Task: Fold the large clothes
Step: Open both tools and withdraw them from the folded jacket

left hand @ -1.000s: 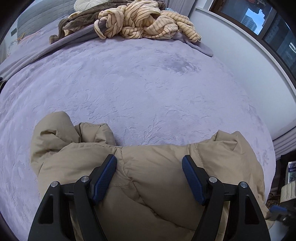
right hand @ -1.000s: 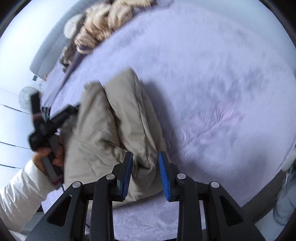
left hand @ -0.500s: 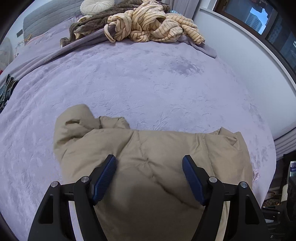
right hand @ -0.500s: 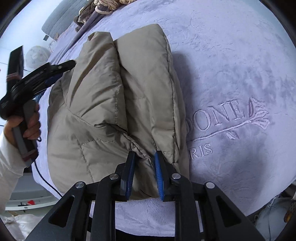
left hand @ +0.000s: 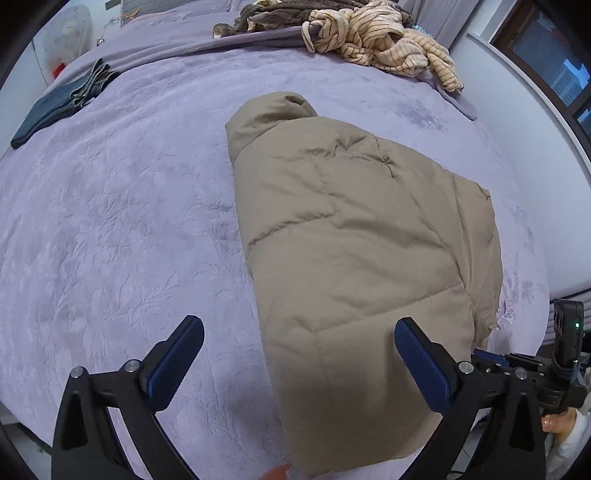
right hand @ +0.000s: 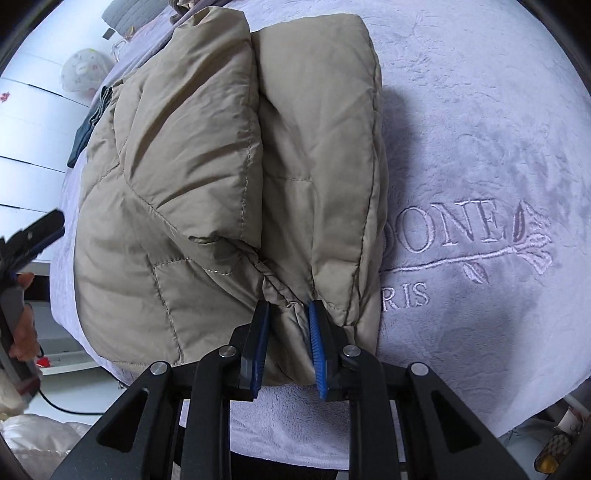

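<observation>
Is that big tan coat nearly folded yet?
Mostly. The tan coat already lies doubled in a compact bundle on the purple bedspread. The right tongs pinch its edge; the left tongs are open. The striped garment looks unfolded.

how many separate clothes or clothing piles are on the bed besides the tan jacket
2: a folded dark garment near the bed's far left edge, and a heap of striped and brown clothes at the far end. The heap may hide more pieces.

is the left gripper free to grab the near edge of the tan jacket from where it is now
Probably yes. The left gripper is open and empty, hovering over the tan jacket, with nothing between its fingers and the near edge. The right gripper pinches a different edge, clear of that path.
</observation>
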